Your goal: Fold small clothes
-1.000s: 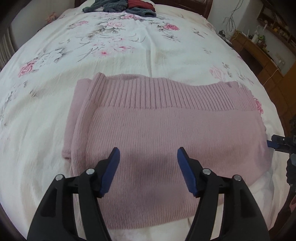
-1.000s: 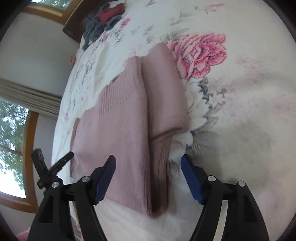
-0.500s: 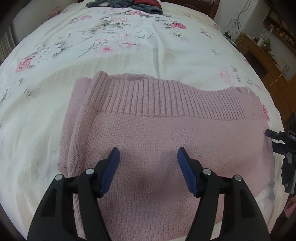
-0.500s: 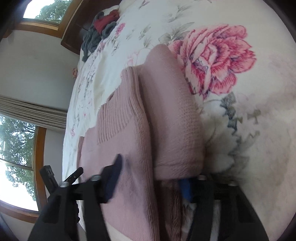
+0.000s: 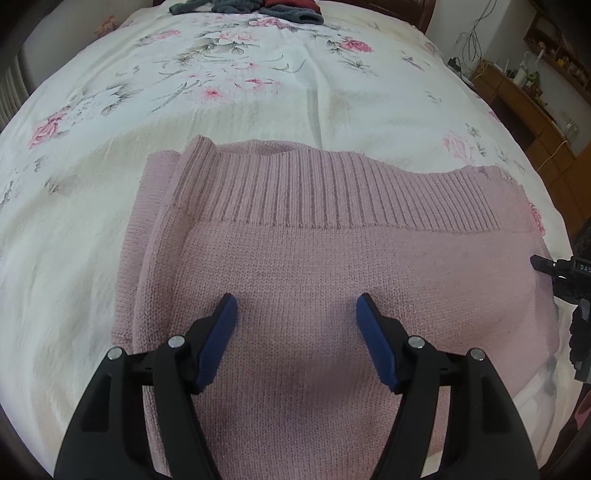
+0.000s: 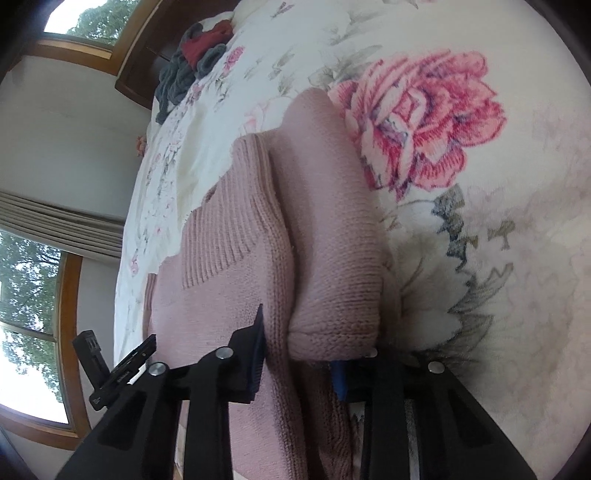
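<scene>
A pink knit sweater (image 5: 332,258) lies folded on the floral bedsheet (image 5: 258,92), its ribbed band toward the far side. My left gripper (image 5: 295,325) hovers open just above the near middle of the sweater, nothing between its blue pads. In the right wrist view, my right gripper (image 6: 298,354) is closed around the sweater's (image 6: 325,229) thick folded side edge. One finger (image 6: 255,347) lies on top of the knit; the other is mostly hidden under the fold. The right gripper (image 5: 561,269) shows at the sweater's right edge in the left wrist view.
A heap of grey and red clothes (image 5: 251,7) sits at the head of the bed by the wooden headboard. A wooden cabinet (image 5: 517,96) with small items stands to the right of the bed. Windows and a curtain (image 6: 55,229) are on the left wall.
My right gripper has pushed forward onto the sweater's side edge and narrowed from wide open to closed on the fold. My left gripper has dropped closer to the sweater, still open.
</scene>
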A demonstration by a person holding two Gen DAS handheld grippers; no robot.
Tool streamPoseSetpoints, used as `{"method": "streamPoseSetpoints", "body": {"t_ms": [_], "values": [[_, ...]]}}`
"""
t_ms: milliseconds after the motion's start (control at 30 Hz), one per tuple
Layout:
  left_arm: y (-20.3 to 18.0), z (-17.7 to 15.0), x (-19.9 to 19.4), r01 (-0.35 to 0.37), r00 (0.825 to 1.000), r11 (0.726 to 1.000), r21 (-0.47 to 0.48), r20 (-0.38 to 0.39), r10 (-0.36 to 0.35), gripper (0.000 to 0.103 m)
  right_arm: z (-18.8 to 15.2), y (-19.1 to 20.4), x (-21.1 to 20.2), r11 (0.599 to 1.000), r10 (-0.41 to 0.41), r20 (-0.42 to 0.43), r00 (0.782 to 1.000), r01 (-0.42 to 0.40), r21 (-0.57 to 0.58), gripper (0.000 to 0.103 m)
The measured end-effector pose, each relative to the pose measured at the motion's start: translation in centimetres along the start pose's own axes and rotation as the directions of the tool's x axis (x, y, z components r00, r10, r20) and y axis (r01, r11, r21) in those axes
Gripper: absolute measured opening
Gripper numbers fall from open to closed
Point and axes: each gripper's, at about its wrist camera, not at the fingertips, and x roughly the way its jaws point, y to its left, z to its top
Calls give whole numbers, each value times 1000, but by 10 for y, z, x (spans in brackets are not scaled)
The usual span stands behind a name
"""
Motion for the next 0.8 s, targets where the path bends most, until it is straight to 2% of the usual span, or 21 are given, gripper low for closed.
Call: {"method": "streamPoseSetpoints", "body": {"t_ms": [100, 233, 300, 400, 533, 800], "values": [[2, -1, -11, 38, 999, 999, -21, 12, -37, 67, -3, 24, -10, 998, -26, 37, 999, 28, -56, 26], [2, -3, -27, 62, 998, 998, -10, 32, -62, 67, -5, 66, -25, 991, 4, 73, 997, 6, -136, 25], [2, -4, -34, 76, 996, 997, -8, 37, -76, 67, -8, 98, -26, 979, -8, 69, 998, 22, -204, 25], [4, -4, -44, 97, 994, 995, -8, 48, -96, 67, -14, 141, -17, 957, -6, 36, 999, 16, -288, 25], [9, -4, -53, 120, 991, 993, -20, 67, -119, 67, -24, 188, 8, 922, -46, -13, 999, 38, -385, 25], [24, -4, -58, 153, 986, 986, -68, 80, -147, 67, -51, 223, 73, 878, -160, -129, 979, 82, -471, 26]]}}
